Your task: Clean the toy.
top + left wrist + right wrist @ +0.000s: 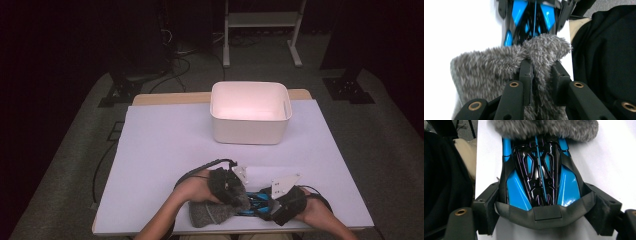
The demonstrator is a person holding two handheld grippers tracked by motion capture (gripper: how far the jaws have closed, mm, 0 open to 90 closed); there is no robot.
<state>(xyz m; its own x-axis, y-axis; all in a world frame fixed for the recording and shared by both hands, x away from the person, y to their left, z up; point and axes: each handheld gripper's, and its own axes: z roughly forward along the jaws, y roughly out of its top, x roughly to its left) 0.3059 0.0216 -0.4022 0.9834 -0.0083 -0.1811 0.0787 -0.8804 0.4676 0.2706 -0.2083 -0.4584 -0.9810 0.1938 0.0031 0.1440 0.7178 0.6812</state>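
Observation:
A grey fuzzy pouch (210, 213) lies near the table's front edge. My left gripper (239, 196) is shut on a fold of its rim, and in the left gripper view the fur (489, 67) bunches between the jaws of the left gripper (541, 67). A blue and black toy car (256, 201) lies level just to the right, nose toward the pouch. My right gripper (541, 203) grips the car (540, 180) by its sides near the rear, pads pressed on it. The car's nose touches the fur (544, 128); whether it is inside the pouch I cannot tell.
A white plastic bin (250, 112) stands at the back centre of the white-covered table (165, 145). The person's dark clothing (604, 50) sits close at the near edge. Cables trail off the left side onto the grey floor.

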